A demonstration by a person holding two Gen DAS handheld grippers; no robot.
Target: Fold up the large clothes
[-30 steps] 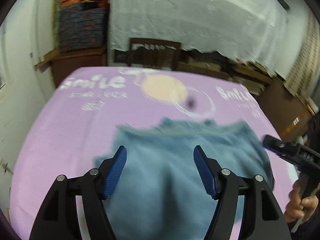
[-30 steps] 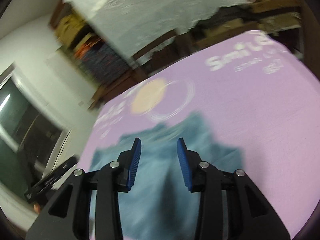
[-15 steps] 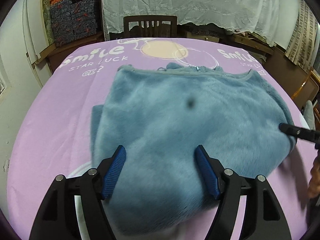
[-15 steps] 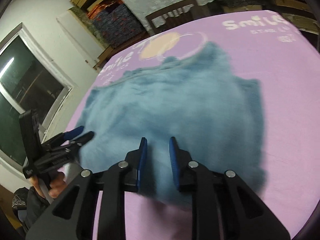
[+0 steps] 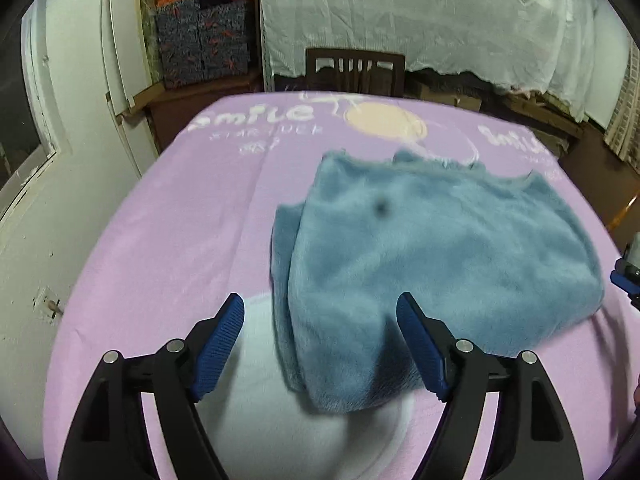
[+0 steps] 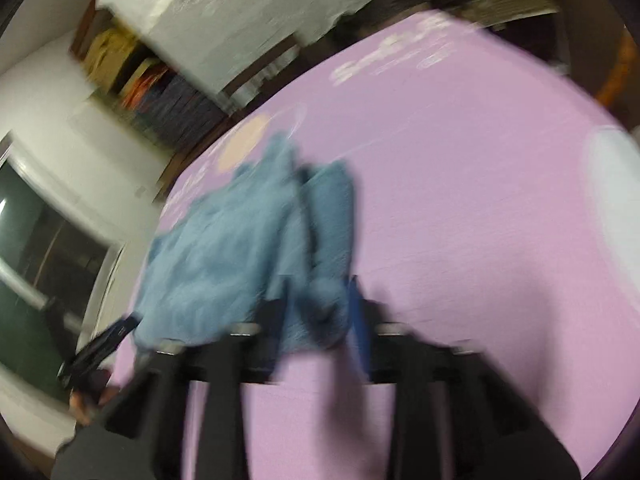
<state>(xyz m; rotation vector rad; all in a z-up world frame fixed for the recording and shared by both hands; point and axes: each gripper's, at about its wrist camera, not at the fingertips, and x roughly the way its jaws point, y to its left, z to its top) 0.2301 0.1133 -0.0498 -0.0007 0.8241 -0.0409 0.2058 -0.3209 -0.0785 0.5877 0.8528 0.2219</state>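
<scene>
Left wrist view. My left claw stands wide, both blue pads bare, nothing pressed between them; its jaws have just been opening further. One blue fleece garment lies folded on the purple blanket over the worktop, from the centre of the picture out toward 3 o'clock. Its near corner reaches down between the two fingers without touching either pad. A second layer of the same fleece peeks out along its 9 o'clock edge. One dark smudge sits on the garment toward 12 o'clock; I cannot tell whether it is on the cloth or the lens. The blanket shows two "Smile" prints and one pale round patch at 12 o'clock. Beyond it: one wooden chair, one white lace cloth, one stack of patterned boxes at 11 o'clock. A sliver of the right claw shows at 3 o'clock.

Right wrist view, heavily blurred. My right claw is partly spread, and a bunch of the fleece sits between its two fingers; its jaws have just been opening. Whether the pads press on the fleece I cannot tell. The garment stretches from the claw toward 10 o'clock. The left claw and the hand holding it show at 8 o'clock. One window at 9 o'clock.
</scene>
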